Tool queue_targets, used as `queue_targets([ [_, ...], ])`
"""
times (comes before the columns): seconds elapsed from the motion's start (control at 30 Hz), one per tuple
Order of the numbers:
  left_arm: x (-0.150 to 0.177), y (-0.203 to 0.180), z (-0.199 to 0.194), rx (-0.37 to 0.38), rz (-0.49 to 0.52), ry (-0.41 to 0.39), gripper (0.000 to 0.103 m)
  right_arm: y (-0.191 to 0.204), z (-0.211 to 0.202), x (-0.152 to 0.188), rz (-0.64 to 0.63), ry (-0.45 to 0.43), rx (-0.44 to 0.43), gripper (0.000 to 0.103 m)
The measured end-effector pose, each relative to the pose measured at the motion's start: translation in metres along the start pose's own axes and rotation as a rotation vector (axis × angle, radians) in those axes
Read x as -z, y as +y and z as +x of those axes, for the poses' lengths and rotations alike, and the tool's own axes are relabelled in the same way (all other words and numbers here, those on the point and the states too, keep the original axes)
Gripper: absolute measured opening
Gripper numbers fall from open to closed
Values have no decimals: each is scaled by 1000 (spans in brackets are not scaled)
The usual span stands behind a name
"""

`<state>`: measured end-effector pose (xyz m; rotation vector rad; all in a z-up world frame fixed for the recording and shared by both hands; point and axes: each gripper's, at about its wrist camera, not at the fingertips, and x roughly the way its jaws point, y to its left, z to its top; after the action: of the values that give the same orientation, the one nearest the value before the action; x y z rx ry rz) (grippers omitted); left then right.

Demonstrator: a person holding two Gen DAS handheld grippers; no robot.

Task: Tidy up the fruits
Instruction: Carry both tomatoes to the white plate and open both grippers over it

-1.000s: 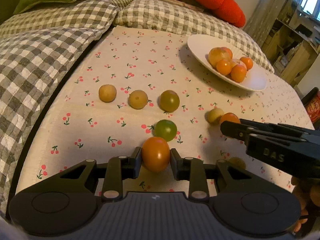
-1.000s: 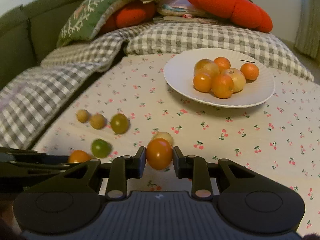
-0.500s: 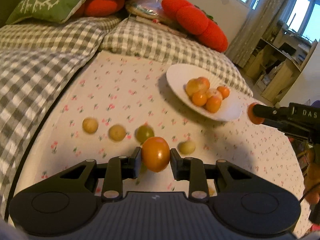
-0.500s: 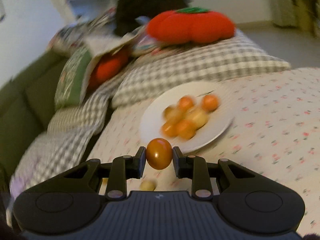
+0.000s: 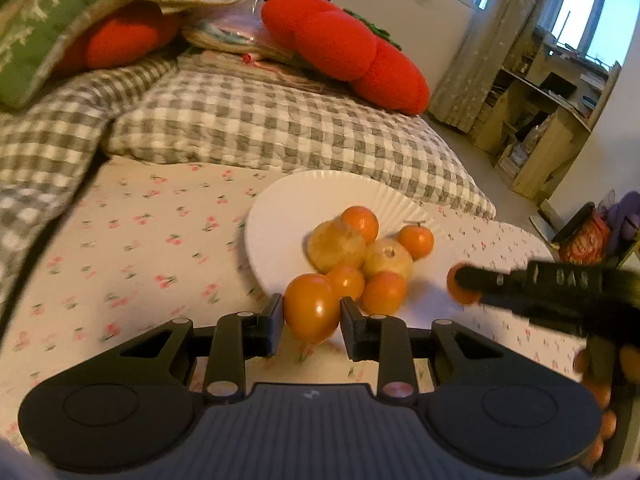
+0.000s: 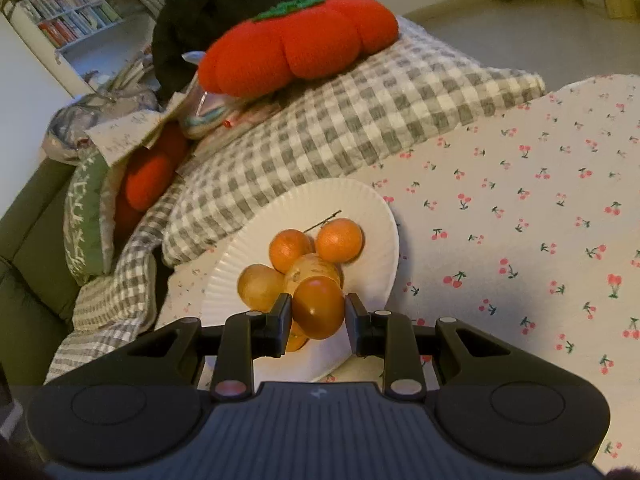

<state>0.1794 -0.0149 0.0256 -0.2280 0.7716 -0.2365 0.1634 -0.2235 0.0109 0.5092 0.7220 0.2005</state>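
My left gripper (image 5: 312, 322) is shut on an orange tomato (image 5: 310, 306), held at the near edge of the white plate (image 5: 276, 216). The plate carries several orange and yellow fruits (image 5: 348, 246). In the left wrist view my right gripper (image 5: 466, 284) comes in from the right over the plate's right side, pinching another orange fruit. In the right wrist view that gripper (image 6: 318, 316) is shut on an orange tomato (image 6: 318, 306) just above the pile of fruits (image 6: 316, 248) on the white plate (image 6: 360, 200).
The plate rests on a cherry-print cloth (image 6: 520, 220). Grey checked pillows (image 5: 260, 120) and a red tomato-shaped cushion (image 5: 348, 52) lie behind it, with a green cushion (image 5: 36, 40) at far left. Wooden shelves (image 5: 540, 120) stand at the right.
Both grippers have carried their tomatoes from the loose fruits on the cloth over to the plate. The right gripper has rolled, so its view is tilted. The loose fruits are out of view.
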Motion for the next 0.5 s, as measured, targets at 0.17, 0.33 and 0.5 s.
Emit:
queue_targets([
  [0.17,-11,0,29,-18,-2,14,23,2,8,-2,-31,12,-3,25],
  [0.33,-21,8,41,-6,-25,19,23,2,19,1,-44,46,4,25],
  [0.5,-23,10,49,16,-25,16,23,4,19,4,-64,53,5,26],
])
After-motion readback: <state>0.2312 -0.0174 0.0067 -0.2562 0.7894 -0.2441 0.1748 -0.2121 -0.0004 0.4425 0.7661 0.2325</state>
